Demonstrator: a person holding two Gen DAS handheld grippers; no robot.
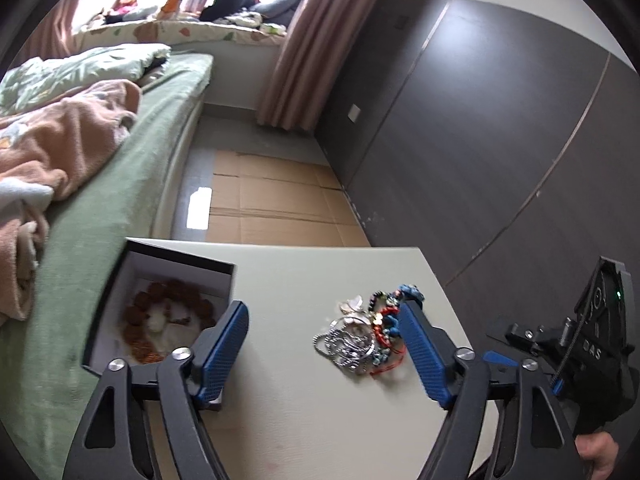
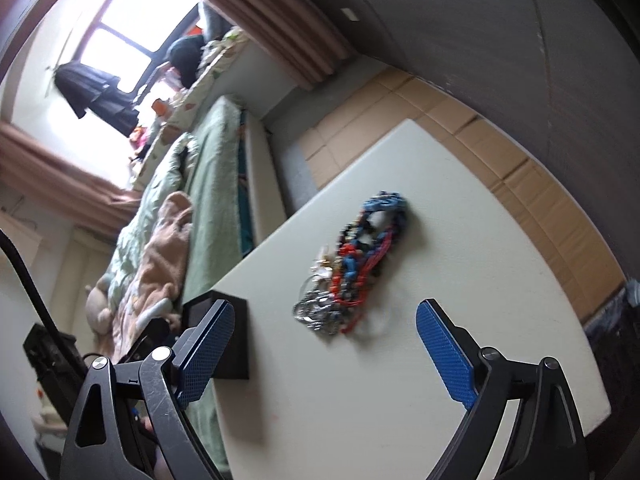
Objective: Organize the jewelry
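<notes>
A tangled pile of jewelry (image 1: 366, 332), silver chains with red, blue and black bead bracelets, lies on the white table (image 1: 312, 420). A black box (image 1: 160, 308) with a white inside stands at the table's left edge and holds a brown bead bracelet (image 1: 160, 320). My left gripper (image 1: 324, 334) is open and empty above the table, between box and pile. In the right wrist view the pile (image 2: 350, 266) lies ahead of my right gripper (image 2: 324, 320), which is open and empty. The box (image 2: 226, 332) shows by its left finger.
A bed with a green sheet (image 1: 120, 184) and a peach blanket (image 1: 60, 140) runs along the table's left side. Cardboard sheets (image 1: 276, 200) cover the floor beyond the table. A dark wardrobe (image 1: 500, 120) stands to the right. The right gripper body (image 1: 592, 344) shows at the table's right.
</notes>
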